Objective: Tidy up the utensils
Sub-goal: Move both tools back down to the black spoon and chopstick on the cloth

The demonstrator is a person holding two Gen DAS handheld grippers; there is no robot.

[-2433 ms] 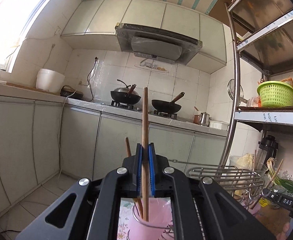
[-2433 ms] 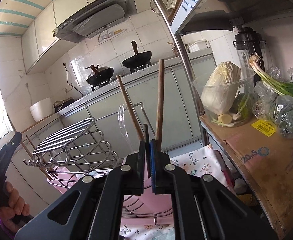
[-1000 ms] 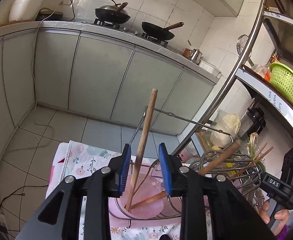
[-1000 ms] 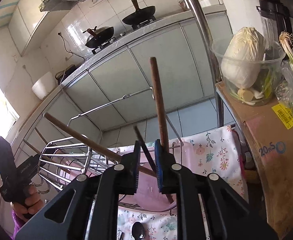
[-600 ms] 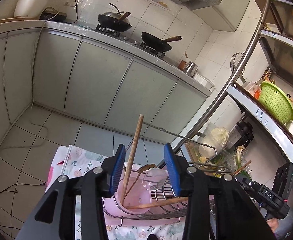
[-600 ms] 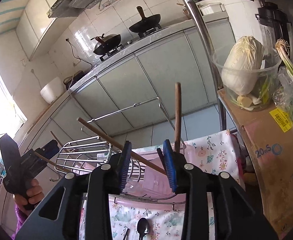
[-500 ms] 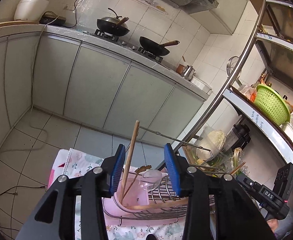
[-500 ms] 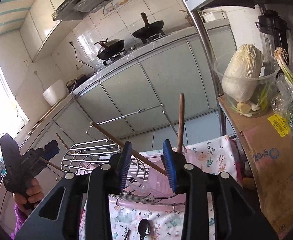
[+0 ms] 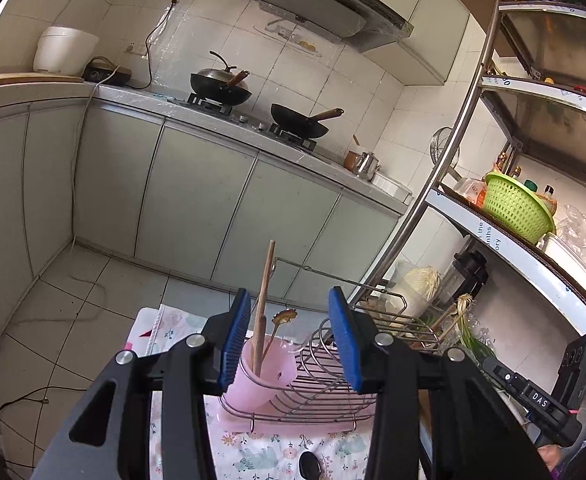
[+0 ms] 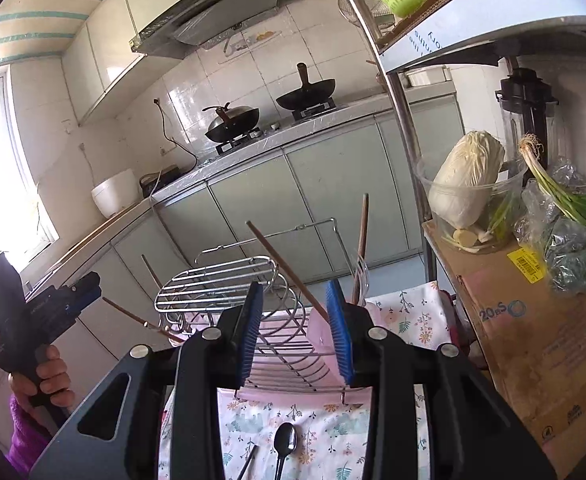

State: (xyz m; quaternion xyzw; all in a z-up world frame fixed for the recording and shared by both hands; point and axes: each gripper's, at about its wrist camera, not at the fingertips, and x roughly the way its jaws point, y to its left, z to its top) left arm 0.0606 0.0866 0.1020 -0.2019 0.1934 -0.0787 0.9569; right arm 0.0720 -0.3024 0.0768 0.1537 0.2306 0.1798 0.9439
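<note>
A pink utensil cup (image 9: 260, 376) hangs at the left end of a wire dish rack (image 9: 321, 372) on a pink tray. A wooden chopstick (image 9: 263, 304) and a flower-ended utensil (image 9: 282, 317) stand in the cup. My left gripper (image 9: 289, 340) is open and empty above the cup. My right gripper (image 10: 295, 330) is open and empty above the rack (image 10: 229, 280). Wooden sticks (image 10: 287, 270) (image 10: 361, 248) rise from the cup (image 10: 319, 330) in the right wrist view. A black spoon (image 10: 285, 446) and a dark stick (image 10: 249, 460) lie on the floral cloth (image 10: 317, 432).
A metal shelf unit stands to the right with a cabbage tub (image 10: 469, 196), spring onions (image 10: 565, 196), a cardboard box (image 10: 533, 344) and a green basket (image 9: 517, 206). Kitchen cabinets and woks (image 9: 299, 122) are behind. The left hand-held gripper shows at left (image 10: 33, 312).
Both grippers let go of their chopsticks, which now stand in the pink cup. Both opened wide and pulled up and back from the rack.
</note>
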